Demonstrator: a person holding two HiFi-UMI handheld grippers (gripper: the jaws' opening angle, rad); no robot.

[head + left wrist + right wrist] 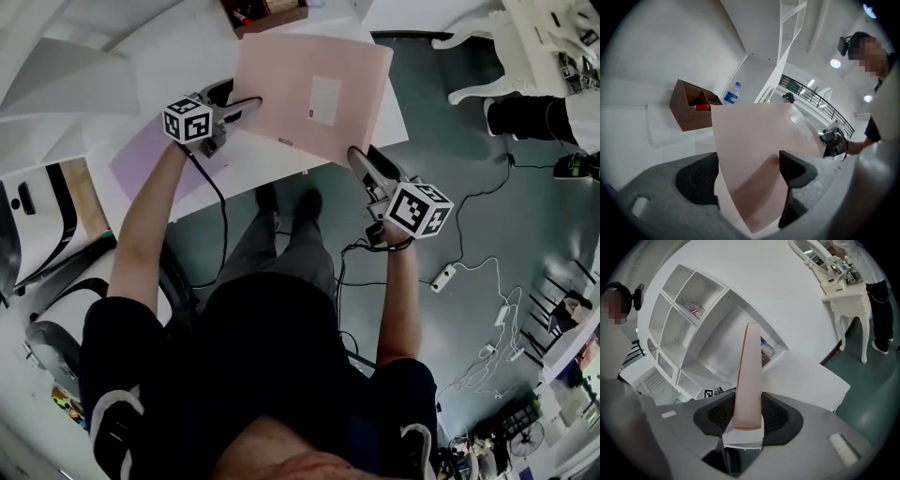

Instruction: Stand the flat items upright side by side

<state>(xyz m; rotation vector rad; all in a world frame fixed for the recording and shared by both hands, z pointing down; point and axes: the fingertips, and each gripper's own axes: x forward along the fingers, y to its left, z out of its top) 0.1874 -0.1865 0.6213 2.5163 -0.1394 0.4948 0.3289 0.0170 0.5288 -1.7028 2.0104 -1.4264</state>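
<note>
The book is pink and is held in the air between the two grippers, above the near part of the white worktop. Its broad face is turned up toward the head camera and carries a white label.

The left gripper has the book's left edge. In its own view the book sits slantwise between the jaws: the tip of one jaw presses on the pink face, and the other pad lies against the book's edge, so it is gripping the book.

The right gripper takes the book at its near right corner, close to the worktop's edge. In the right gripper view the book shows edge-on, with white pages under the pink cover, and both pads are clamped flat on its two sides.

A purple sheet lies flat on the worktop below the left gripper. At the far side stands a brown wooden box with something red in it, and a water bottle is just behind it. A white shelf unit shows beyond the book in the right gripper view.
</note>
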